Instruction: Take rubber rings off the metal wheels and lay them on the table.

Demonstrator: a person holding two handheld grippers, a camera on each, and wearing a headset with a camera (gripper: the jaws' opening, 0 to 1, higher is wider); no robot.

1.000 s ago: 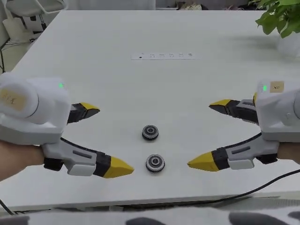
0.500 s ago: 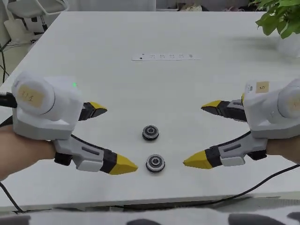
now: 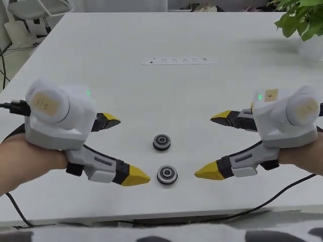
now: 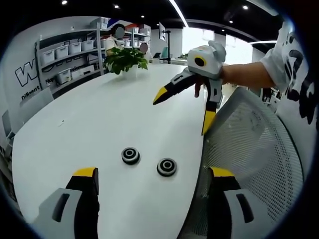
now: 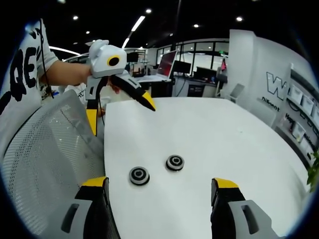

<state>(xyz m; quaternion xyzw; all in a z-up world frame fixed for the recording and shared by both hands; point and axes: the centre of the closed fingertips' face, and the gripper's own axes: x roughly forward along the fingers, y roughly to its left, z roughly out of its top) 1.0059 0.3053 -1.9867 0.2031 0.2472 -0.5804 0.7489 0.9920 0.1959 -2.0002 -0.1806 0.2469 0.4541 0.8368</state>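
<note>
Socket strip [image 3: 178, 61]: flat and white, lying on the table [image 3: 151, 30] midway along its width, toward the far edge and parallel to it.
Potted plant [image 3: 298, 20]: green leaves over the far right corner, in a white pot [image 3: 312, 48].
Black cable [image 3: 282, 194]: trails along the near edge, rising toward the near right corner.
White chair [image 3: 30, 10]: beyond the far left corner, partly cut off.
Mesh chair back [image 5: 45, 164]: grey, close against the near edge.
Shelves [image 4: 65, 55]: along the wall past the table's side, stacked with pale bins.
Monitors [image 5: 189, 67]: dark screens on desks beyond the table's end.
Ceiling lights [image 5: 138, 22]: a bright strip and small round spots.
</note>
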